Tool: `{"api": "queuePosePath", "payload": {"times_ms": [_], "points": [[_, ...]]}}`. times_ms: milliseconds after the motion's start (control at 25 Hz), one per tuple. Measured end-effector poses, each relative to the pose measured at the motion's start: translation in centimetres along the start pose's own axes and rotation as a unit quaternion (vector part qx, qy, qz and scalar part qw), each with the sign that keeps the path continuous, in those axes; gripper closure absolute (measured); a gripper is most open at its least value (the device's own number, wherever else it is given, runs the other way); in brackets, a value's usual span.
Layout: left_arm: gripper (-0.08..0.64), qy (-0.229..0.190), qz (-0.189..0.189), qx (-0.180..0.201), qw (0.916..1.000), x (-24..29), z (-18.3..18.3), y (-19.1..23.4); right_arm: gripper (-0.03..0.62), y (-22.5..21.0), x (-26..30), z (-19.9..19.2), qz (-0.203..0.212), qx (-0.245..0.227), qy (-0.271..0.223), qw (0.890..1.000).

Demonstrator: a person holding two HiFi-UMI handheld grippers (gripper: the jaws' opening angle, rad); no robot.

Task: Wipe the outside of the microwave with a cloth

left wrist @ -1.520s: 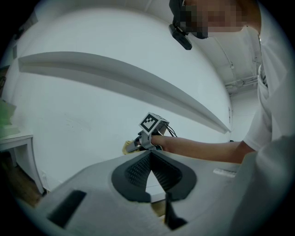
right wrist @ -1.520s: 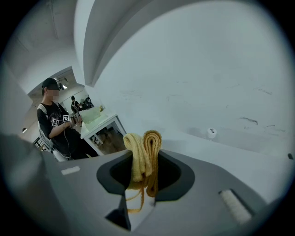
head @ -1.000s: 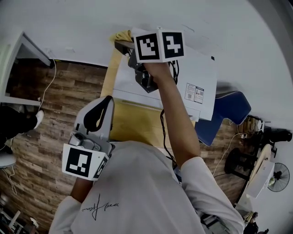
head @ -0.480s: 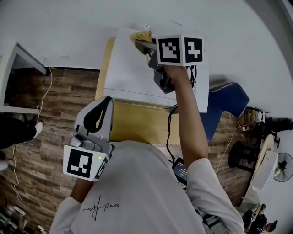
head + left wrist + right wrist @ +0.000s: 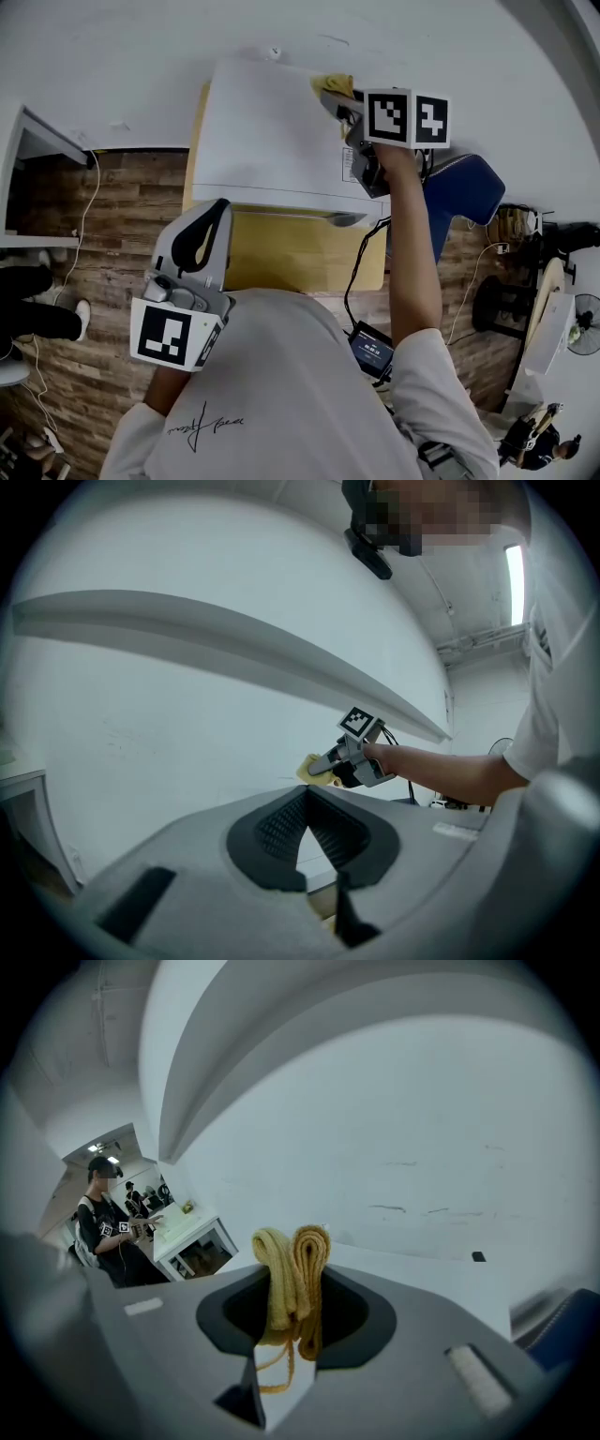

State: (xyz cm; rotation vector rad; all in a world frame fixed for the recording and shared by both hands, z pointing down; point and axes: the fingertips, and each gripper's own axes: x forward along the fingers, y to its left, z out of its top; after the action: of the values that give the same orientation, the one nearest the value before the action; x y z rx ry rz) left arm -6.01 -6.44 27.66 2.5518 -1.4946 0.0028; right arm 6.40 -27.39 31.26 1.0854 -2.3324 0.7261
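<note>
White microwave (image 5: 272,131), yellow cloth (image 5: 336,86), plank floor (image 5: 103,244)

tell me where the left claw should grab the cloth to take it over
Probably the bunched folds of the yellow cloth that stick out past the right claw's tips, on the microwave's top. Come from the left across the top: the folds point that way, clear of the right claw. The left claw is shut and empty, so it must open first.
</note>
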Motion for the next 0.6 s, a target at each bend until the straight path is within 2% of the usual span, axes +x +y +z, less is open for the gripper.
{"api": "queuePosePath", "payload": {"times_ms": [360, 600], "points": [[0.566, 0.004, -0.027, 0.001, 0.9996, 1.8, -0.4, -1.3, 0.474, -7.9, -4.3, -1.9, -0.070, 0.029, -0.003, 0.997], [0.566, 0.008, -0.029, 0.001, 0.9995, 2.2, -0.5, -1.8, 0.474, -12.4, -7.2, -4.0, -0.114, 0.044, 0.008, 0.992]]}}
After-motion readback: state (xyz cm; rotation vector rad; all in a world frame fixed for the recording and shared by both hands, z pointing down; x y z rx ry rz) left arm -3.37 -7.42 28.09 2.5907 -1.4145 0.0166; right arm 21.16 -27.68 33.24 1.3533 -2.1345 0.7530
